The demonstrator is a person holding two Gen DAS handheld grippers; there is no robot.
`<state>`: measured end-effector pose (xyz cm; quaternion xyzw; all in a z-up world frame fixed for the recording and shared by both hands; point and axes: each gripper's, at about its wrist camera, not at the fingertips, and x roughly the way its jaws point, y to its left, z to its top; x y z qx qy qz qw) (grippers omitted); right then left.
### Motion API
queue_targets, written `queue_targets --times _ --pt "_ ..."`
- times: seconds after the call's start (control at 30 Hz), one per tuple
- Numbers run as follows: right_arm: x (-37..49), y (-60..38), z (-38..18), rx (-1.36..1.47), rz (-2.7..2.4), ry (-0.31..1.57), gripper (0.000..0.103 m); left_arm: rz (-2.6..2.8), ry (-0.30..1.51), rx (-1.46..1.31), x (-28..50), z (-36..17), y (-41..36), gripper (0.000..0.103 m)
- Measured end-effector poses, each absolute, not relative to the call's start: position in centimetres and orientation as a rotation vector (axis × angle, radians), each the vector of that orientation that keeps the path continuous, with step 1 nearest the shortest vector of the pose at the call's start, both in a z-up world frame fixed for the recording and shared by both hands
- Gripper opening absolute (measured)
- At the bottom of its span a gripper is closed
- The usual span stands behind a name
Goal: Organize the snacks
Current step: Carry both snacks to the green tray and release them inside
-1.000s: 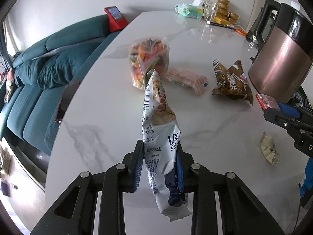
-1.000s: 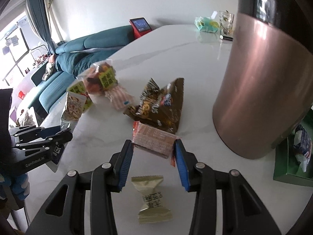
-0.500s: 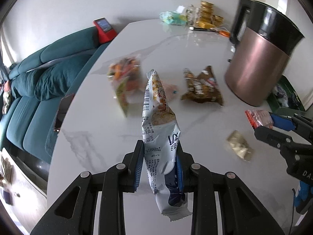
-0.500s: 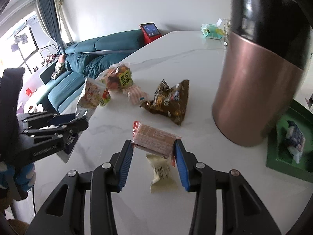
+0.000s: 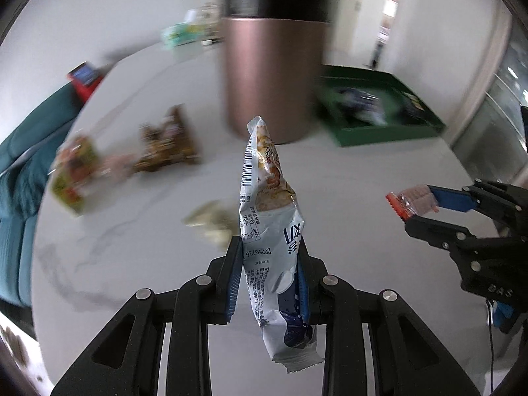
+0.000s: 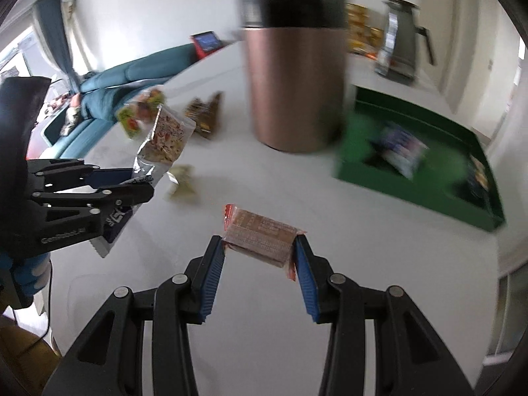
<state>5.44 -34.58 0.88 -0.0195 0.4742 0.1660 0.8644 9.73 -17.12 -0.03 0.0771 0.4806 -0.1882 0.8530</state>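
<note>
— Marble tabletop (image 6: 264,178) fills both views, blurred, with the copper canister (image 6: 293,82) dead ahead and the green tray (image 6: 412,194) to its right. What have I got in hand?

— Your left gripper (image 5: 269,277) is clamped on the white snack bag (image 5: 270,217), held upright off the table. My read of the right gripper (image 6: 259,265): clenched across the ends of the red wafer packet (image 6: 260,237), also lifted clear.

— So which step is this?

— Carrying, I'd judge — both snacks picked up and headed for the tray, which already holds at least one blurred packet. Next I need to bring each gripper over the tray's near wall, skirt the canister, and let go low inside.

— What changed from a second ago?

— Both cameras swung right. The tray was barely at the edge of the right view; now it is plainly in both. The brown bag (image 5: 165,145), the colourful bag (image 5: 74,171) and the small gold packet (image 5: 211,219) slid off to the left, left on the table. Both grips look unchanged.
</note>
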Motion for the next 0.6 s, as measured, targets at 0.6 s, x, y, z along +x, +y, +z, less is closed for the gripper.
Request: queue_targets --times 0.6 --pt "10.8 -53.3 4.8 0.024 0.068 0.834 0.023 -0.574 0.863 0.238 15.8 5.8 -38.8 0.025"
